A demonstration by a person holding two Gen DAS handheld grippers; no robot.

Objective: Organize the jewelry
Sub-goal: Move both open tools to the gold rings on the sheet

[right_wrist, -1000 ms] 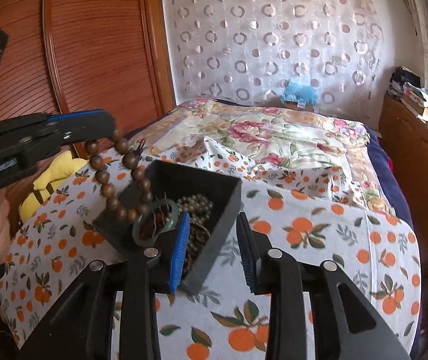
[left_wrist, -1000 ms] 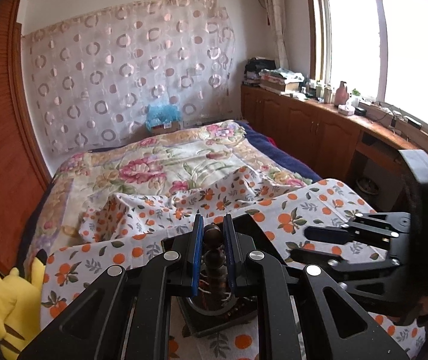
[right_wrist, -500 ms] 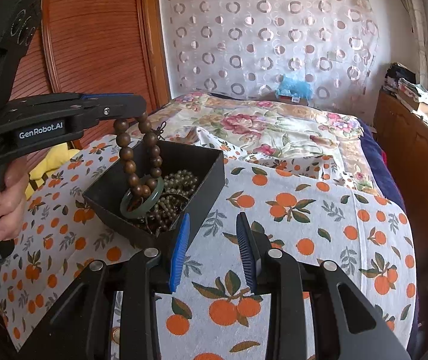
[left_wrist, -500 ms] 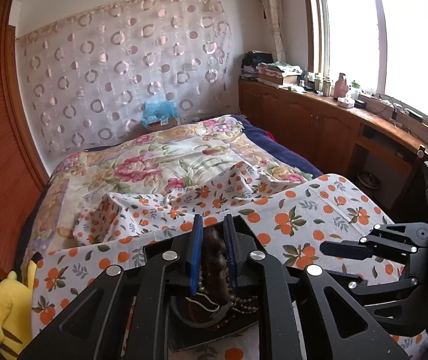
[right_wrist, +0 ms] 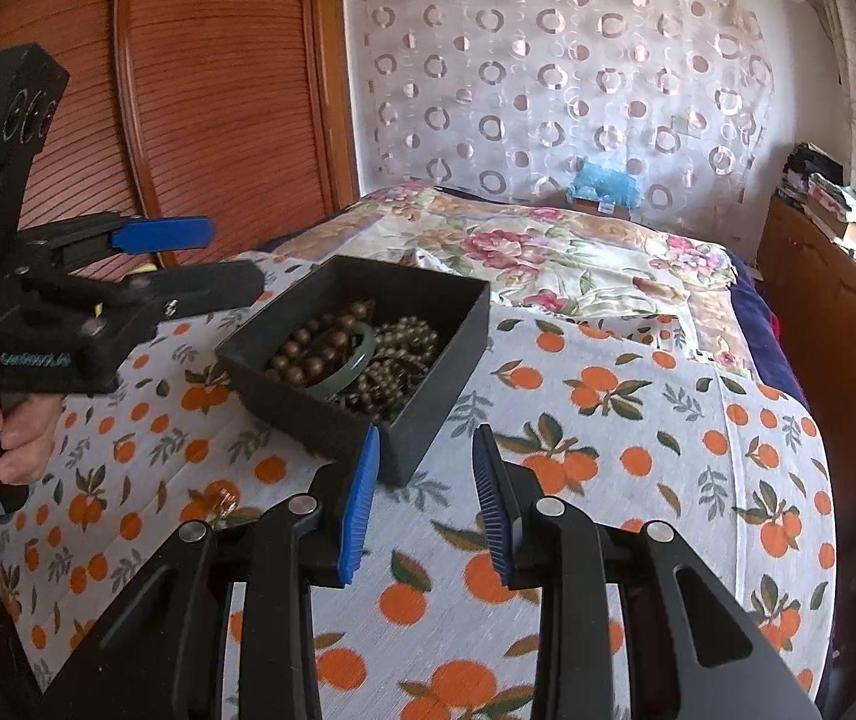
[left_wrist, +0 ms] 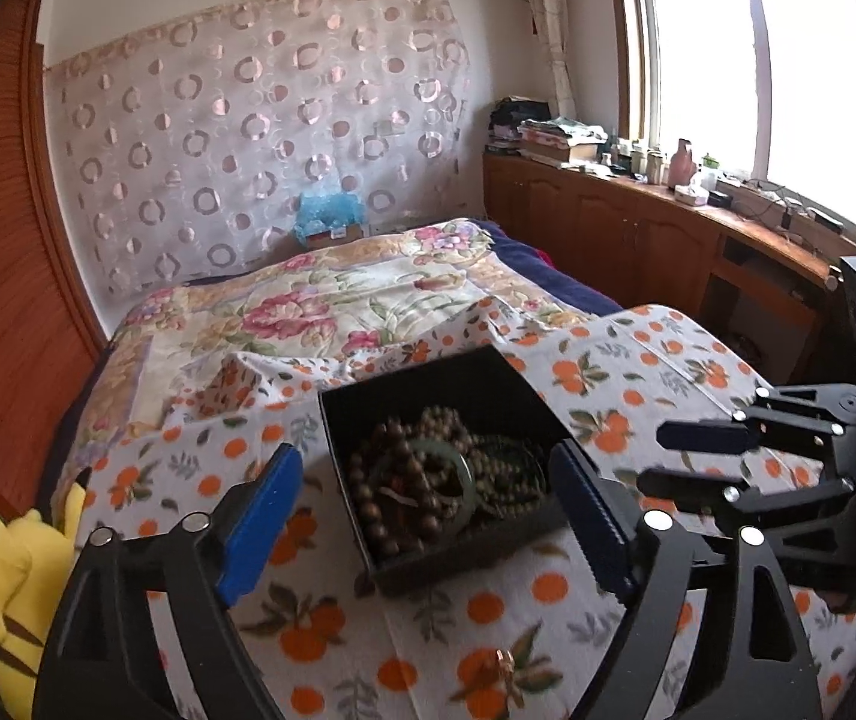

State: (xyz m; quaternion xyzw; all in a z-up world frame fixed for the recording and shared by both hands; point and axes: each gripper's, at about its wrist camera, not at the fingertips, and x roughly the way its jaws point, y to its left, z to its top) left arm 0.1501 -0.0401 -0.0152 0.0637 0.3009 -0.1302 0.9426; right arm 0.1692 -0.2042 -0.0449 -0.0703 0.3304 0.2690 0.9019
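Observation:
A black box (left_wrist: 362, 414) (right_wrist: 428, 294) sits on the orange-print cloth. Inside lie a brown wooden bead bracelet (left_wrist: 386, 492) (right_wrist: 302, 354), a green bangle (left_wrist: 457, 462) (right_wrist: 362, 354) and other bead strands (right_wrist: 410, 336). My left gripper (left_wrist: 428, 510) is open wide and empty, just in front of the box; it also shows in the right wrist view (right_wrist: 200, 258), left of the box. My right gripper (right_wrist: 425, 492) is open and empty near the box's front corner, and it shows at the right in the left wrist view (left_wrist: 685, 456).
A small brown-orange item (left_wrist: 499, 660) (right_wrist: 218, 495) lies on the cloth in front of the box. A yellow plush toy (left_wrist: 8, 588) sits at the left edge. A floral quilt (left_wrist: 338, 300) covers the bed behind. Wooden cabinets (left_wrist: 637, 234) stand at the right.
My left gripper opened and let go of the wooden bead bracelet, which now lies in the box. The left gripper drew back from the box. The right gripper stayed open.

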